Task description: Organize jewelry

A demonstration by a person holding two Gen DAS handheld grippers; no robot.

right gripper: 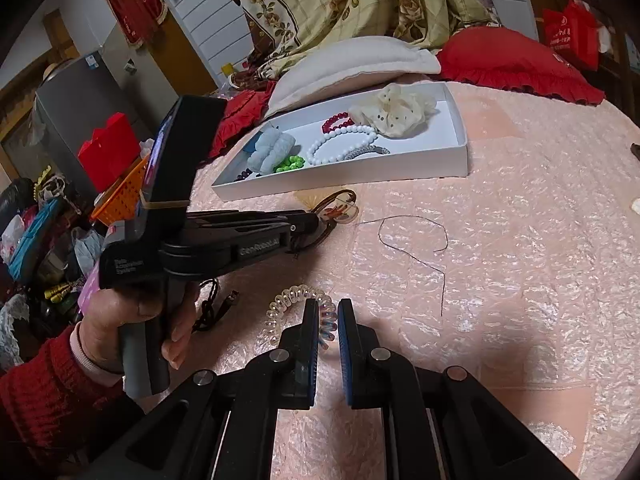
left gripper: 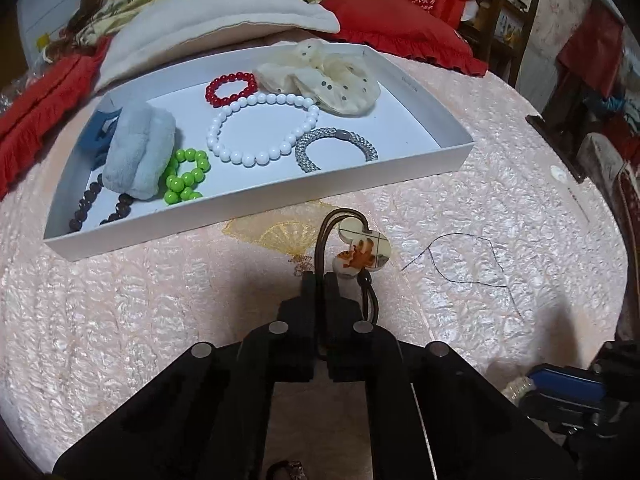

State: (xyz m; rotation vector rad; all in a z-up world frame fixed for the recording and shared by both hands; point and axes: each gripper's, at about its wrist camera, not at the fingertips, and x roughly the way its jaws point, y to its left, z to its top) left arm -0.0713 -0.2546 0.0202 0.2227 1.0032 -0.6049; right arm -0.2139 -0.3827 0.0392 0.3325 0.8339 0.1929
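On the pink textured bedspread [left gripper: 500, 208], just in front of the white shallow cardboard tray [left gripper: 256, 208], left gripper [left gripper: 320, 280] is clamped tight on the brown elastic cord of a hair tie with a cream clover-shaped charm [left gripper: 362, 254]; charm sits just past the fingertips, cord loops out above and beside them. Right wrist view shows same gripper [right gripper: 316, 222] from the side, a hand [right gripper: 140, 316] in a red knit sleeve on its handle.

Right gripper [right gripper: 329, 320] jaws nearly together, pinching the clear-iridescent spiral coil hair tie [right gripper: 288, 308], which lies on the bedspread, mostly left of the fingers.

Tray holds: red bead bracelet [left gripper: 231, 89], white bead bracelet [left gripper: 262, 130], silver-grey woven band [left gripper: 336, 150], green bead bracelet [left gripper: 186, 176], dark brown bead string [left gripper: 100, 208], light-blue plush scrunchie [left gripper: 140, 150], blue claw clip [left gripper: 96, 136] behind it, cream dotted sheer scrunchie [left gripper: 324, 76] at the far corner.

Loose dark thread [left gripper: 472, 260] curls on the bedspread right of the charm. Dark braided cord [right gripper: 212, 308] lies beside the hand. White pillow [left gripper: 216, 24] and red frilled cushion [left gripper: 400, 28] behind the tray.
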